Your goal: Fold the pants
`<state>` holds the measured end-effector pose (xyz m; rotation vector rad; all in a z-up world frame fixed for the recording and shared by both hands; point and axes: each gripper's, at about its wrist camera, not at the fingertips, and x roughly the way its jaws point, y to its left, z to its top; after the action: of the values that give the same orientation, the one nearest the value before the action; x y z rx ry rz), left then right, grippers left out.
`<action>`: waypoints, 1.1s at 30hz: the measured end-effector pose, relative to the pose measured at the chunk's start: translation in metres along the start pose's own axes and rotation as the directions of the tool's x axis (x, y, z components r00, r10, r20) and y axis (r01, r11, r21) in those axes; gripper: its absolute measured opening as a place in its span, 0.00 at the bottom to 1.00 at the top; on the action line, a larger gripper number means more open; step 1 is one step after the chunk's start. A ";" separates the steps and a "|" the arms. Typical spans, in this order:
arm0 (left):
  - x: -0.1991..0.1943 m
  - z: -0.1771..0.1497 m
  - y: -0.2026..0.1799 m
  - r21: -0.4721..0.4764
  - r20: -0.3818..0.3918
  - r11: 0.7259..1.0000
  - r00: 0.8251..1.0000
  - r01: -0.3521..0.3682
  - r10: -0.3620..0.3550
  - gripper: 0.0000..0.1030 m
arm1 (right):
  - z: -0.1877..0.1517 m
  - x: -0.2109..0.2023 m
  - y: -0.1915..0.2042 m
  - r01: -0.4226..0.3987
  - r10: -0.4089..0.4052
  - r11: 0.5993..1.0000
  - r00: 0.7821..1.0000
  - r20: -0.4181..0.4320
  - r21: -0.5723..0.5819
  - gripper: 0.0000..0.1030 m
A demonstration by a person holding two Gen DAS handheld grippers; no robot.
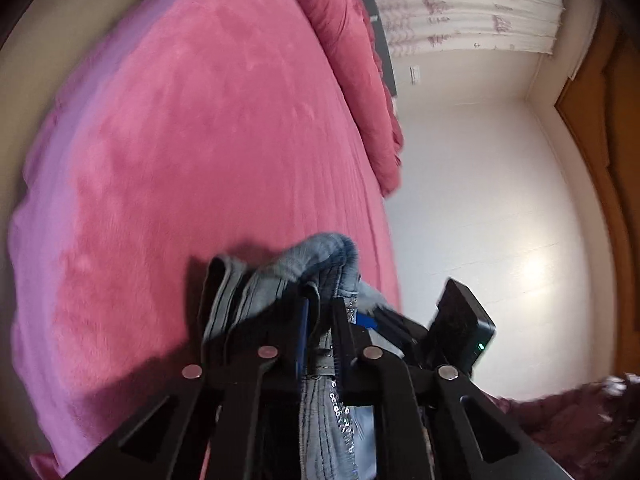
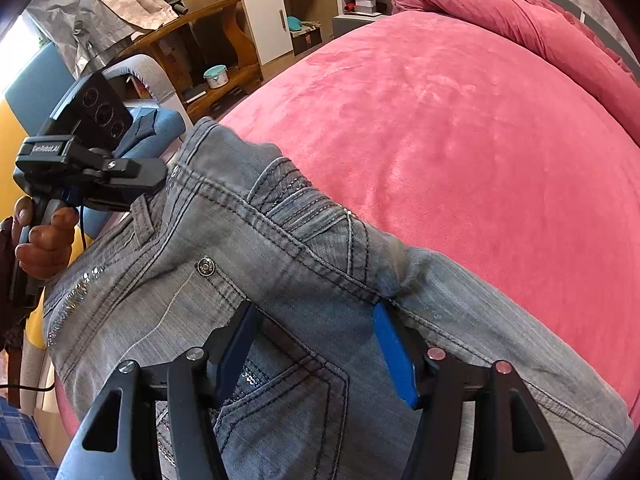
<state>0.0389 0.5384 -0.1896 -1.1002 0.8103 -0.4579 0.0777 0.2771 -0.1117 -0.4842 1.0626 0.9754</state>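
Grey-blue jeans (image 2: 280,248) with stitched pockets and sequin trim lie along the near edge of a pink bed (image 2: 460,140). My left gripper (image 1: 322,312) is shut on a bunched fold of the jeans (image 1: 320,256) at the waistband. In the right wrist view the left gripper (image 2: 156,176) sits at the waistband's left end, with a hand (image 2: 40,236) on its handle. My right gripper (image 2: 316,332) points steeply down over the seat of the jeans. Its blue pads (image 2: 396,356) stand wide apart on the flat fabric and pinch nothing. The trouser legs run out of view.
A rolled red blanket (image 2: 500,12) lies along the far side of the bed. Left of the bed stand a wooden shelf (image 2: 208,40), a white cabinet (image 2: 268,20) and a blue-grey armchair (image 2: 152,128). A curtain (image 1: 460,8) and pale floor (image 1: 480,200) show beyond.
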 end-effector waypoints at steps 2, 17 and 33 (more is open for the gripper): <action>-0.016 -0.006 -0.024 0.065 0.100 0.997 0.994 -0.043 0.037 0.05 | 0.001 0.001 0.001 0.002 -0.002 1.000 1.000 -0.002 0.001 0.60; -0.056 -0.032 0.008 -0.206 0.300 0.929 0.884 -0.307 0.359 0.00 | 0.002 0.007 0.005 0.033 -0.033 0.999 0.999 -0.018 -0.018 0.62; -0.101 -0.166 -0.030 -0.214 0.162 0.915 0.912 -0.341 0.378 0.48 | 0.026 0.007 0.038 -0.007 0.004 0.999 0.999 -0.052 -0.052 0.62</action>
<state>-0.1514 0.4961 -0.1637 -1.1125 0.8648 0.0415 0.0591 0.3192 -0.1024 -0.5518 1.0874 1.0021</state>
